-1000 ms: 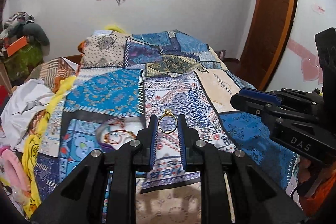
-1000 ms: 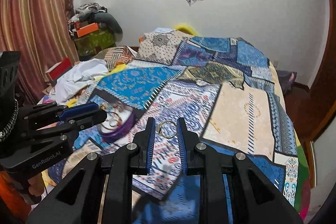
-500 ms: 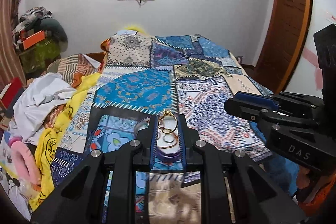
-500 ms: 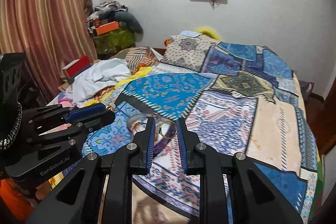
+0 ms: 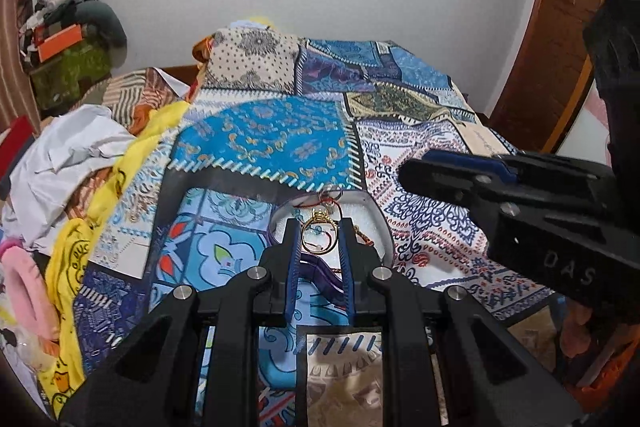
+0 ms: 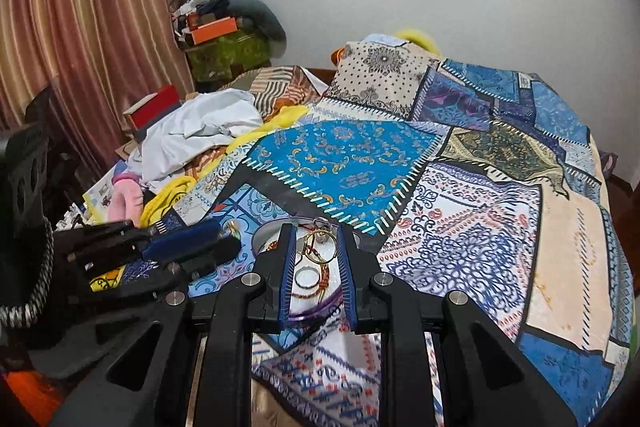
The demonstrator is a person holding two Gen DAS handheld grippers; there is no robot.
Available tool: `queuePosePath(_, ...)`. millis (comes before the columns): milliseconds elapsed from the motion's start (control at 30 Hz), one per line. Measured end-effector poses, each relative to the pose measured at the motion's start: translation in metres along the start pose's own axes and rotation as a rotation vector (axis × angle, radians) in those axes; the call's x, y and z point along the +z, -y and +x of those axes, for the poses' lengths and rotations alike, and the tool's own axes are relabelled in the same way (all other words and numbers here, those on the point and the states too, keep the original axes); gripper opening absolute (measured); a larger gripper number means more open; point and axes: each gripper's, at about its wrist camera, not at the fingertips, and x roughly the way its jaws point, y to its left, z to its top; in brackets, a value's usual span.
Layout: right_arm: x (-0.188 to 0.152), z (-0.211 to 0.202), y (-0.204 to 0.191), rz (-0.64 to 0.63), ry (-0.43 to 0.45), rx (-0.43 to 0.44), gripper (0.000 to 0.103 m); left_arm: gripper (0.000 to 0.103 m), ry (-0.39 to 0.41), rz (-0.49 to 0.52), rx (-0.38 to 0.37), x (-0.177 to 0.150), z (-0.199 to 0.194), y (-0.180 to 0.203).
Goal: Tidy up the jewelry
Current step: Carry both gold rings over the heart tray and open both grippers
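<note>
My left gripper (image 5: 319, 227) is shut on a gold ring with an ornate top (image 5: 321, 216), held upright between the blue pads. Right under it lies an open round jewelry box (image 5: 382, 227) with a white lining and purple rim, on the patchwork bedspread (image 5: 272, 139). My right gripper (image 6: 315, 231) is shut on a second gold ring (image 6: 320, 236) over the same jewelry box (image 6: 264, 233), which holds a beaded bracelet (image 6: 323, 277) and other small pieces. Each gripper shows in the other's view: the right gripper (image 5: 460, 173) at the right, the left gripper (image 6: 188, 247) at the left.
Crumpled white cloth (image 6: 200, 131), a yellow cloth (image 5: 72, 247) and a pink plush thing (image 6: 126, 199) lie along the bed's left side. A red box (image 6: 154, 107) and striped curtain (image 6: 80, 27) stand beyond. A wooden door (image 5: 560, 47) is at the right.
Both grippers have come down and leftward over the bed, each still holding its ring. The jewelry box, earlier off to the left, now lies directly beneath both rings.
</note>
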Motion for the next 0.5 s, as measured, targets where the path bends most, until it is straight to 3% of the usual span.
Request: queuePosePath(500, 0.002, 0.045, 0.009, 0.064, -0.098, 0.015, 0.019, 0.017, -0.032, -0.005, -0.049, -0.002, 0.041, -0.012)
